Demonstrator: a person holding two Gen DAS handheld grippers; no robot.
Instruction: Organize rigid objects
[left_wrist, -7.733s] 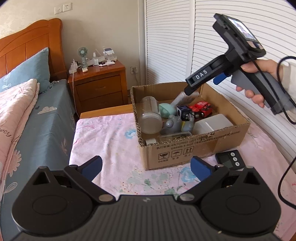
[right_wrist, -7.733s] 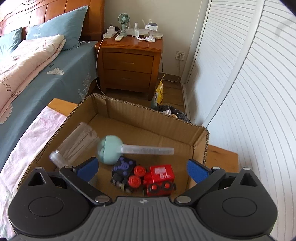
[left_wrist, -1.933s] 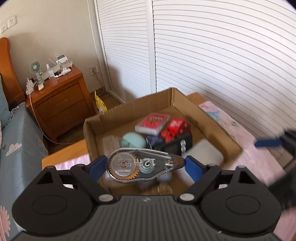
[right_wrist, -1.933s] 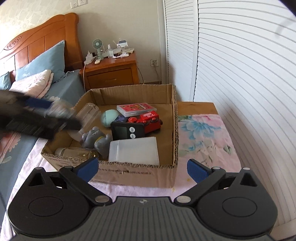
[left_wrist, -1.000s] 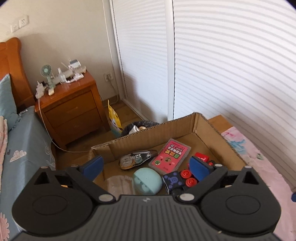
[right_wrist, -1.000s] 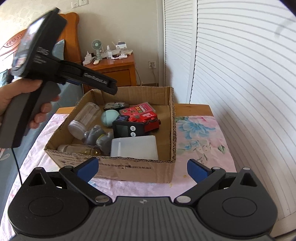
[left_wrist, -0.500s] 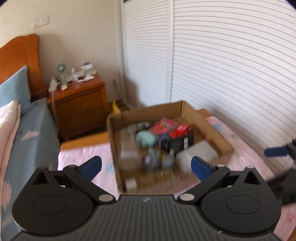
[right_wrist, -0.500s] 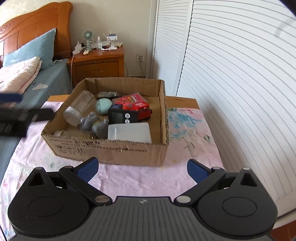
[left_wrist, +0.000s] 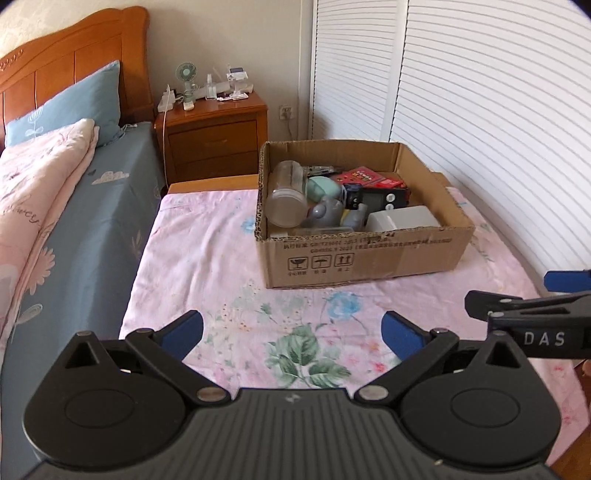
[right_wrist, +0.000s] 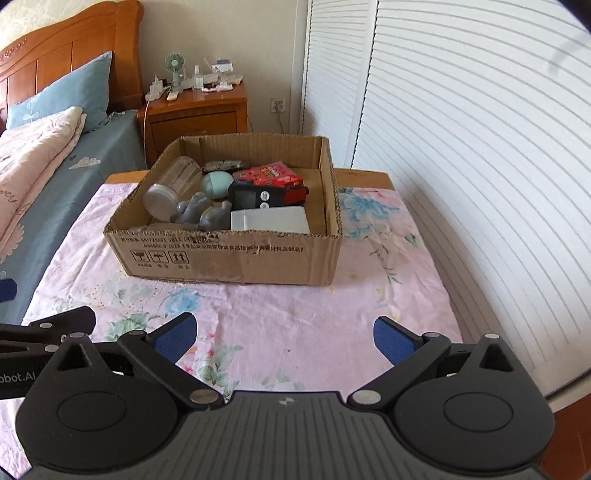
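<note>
Both tongs (left_wrist: 291, 334) pulled back, empty; filled box (left_wrist: 365, 254) well ahead.

I see my right gripper (right_wrist: 284, 338) spread wide and empty above the pink floral cloth (right_wrist: 280, 325). The cardboard box (right_wrist: 229, 254) sits at 12 o'clock. Inside it: a clear jar (right_wrist: 170, 184) at 11 o'clock, a black timer (right_wrist: 255, 197) at centre, a white container (right_wrist: 269, 219) against the near wall. The left gripper (right_wrist: 7, 288) enters at 9 o'clock.
</note>
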